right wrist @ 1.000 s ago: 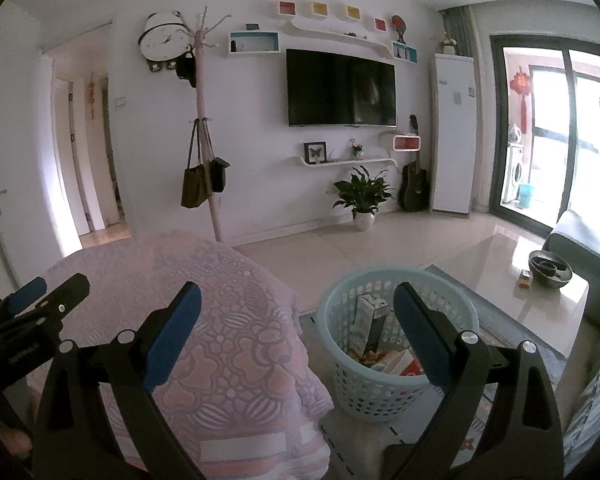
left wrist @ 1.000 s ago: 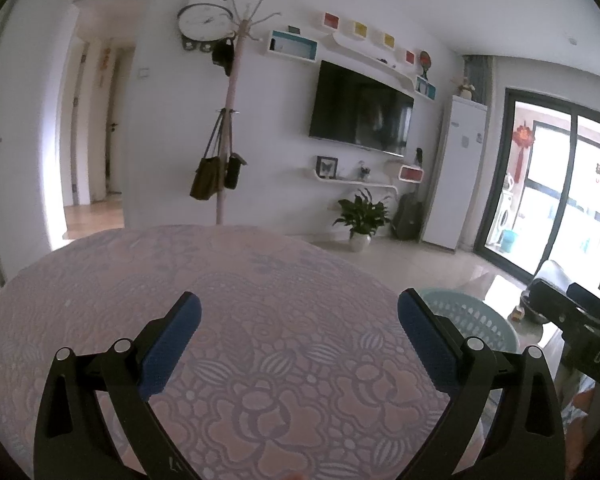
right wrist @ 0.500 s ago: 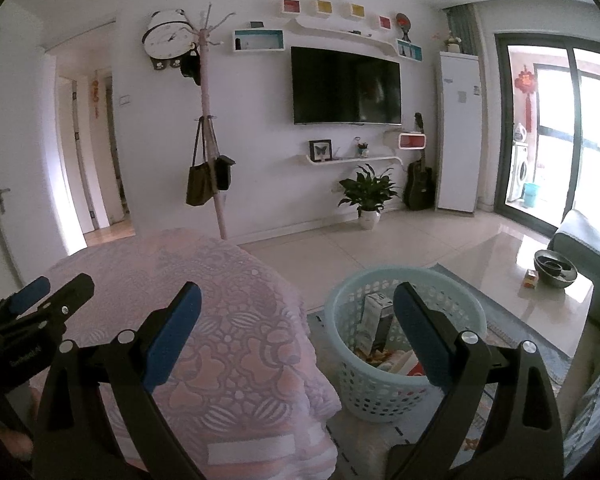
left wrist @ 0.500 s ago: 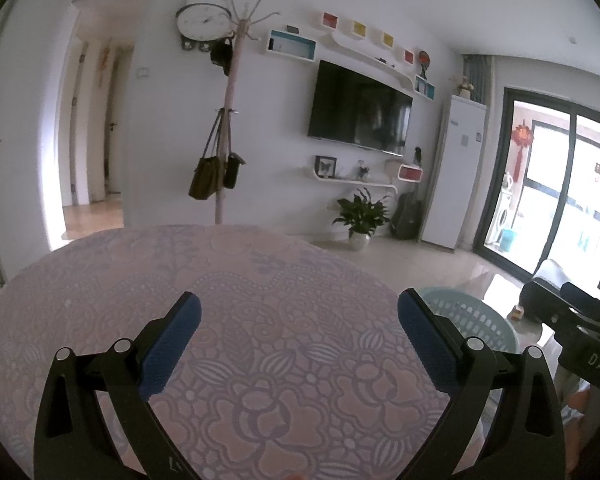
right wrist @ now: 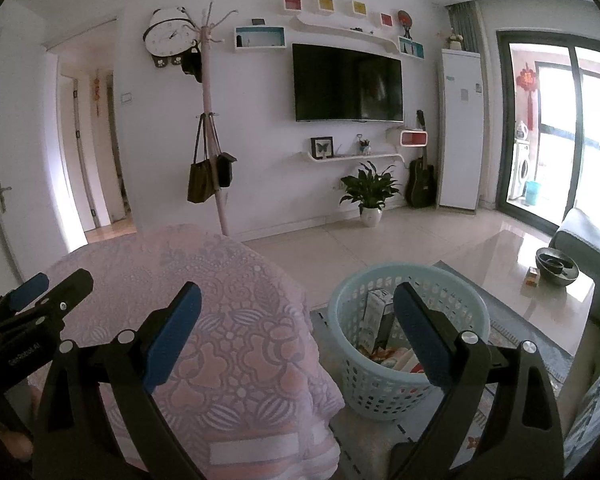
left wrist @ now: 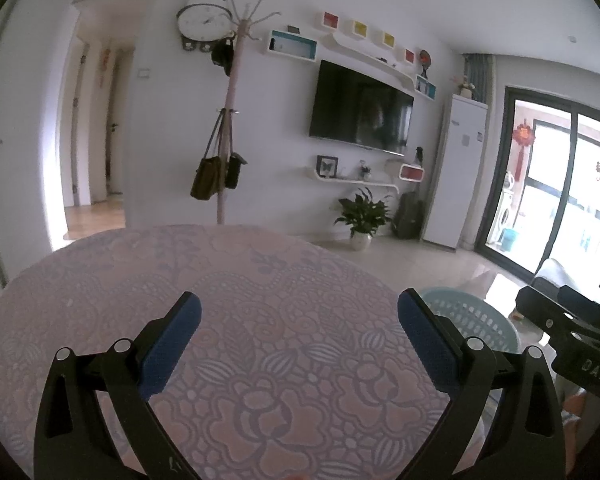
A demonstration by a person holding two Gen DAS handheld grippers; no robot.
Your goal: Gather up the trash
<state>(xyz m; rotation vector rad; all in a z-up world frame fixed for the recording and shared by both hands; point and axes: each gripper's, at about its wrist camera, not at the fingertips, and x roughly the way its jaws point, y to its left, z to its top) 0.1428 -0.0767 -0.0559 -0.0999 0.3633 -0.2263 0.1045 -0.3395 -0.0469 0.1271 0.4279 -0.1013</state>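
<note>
A pale blue plastic basket (right wrist: 392, 384) stands on the floor right of the table and holds cartons and wrappers (right wrist: 374, 320). Its rim also shows in the left wrist view (left wrist: 476, 320). My right gripper (right wrist: 296, 332) is open and empty, held above the gap between table edge and basket. My left gripper (left wrist: 298, 340) is open and empty, held over the round table with a pink lace cloth (left wrist: 220, 280). No loose trash shows on the cloth. The right gripper also shows at the right edge of the left wrist view (left wrist: 572, 332), and the left gripper at the left edge of the right wrist view (right wrist: 28, 312).
A coat stand with bags (right wrist: 212, 168) stands behind the table. A potted plant (right wrist: 370, 196), a guitar (right wrist: 422, 184) and a white cabinet (right wrist: 460, 132) line the far wall under the TV. A glossy low table with a dark bowl (right wrist: 556, 266) stands at right, beside a sofa.
The right wrist view has shifted slightly, with the basket and table now a little further right in frame. The left gripper has barely moved. Both grippers stay open.
</note>
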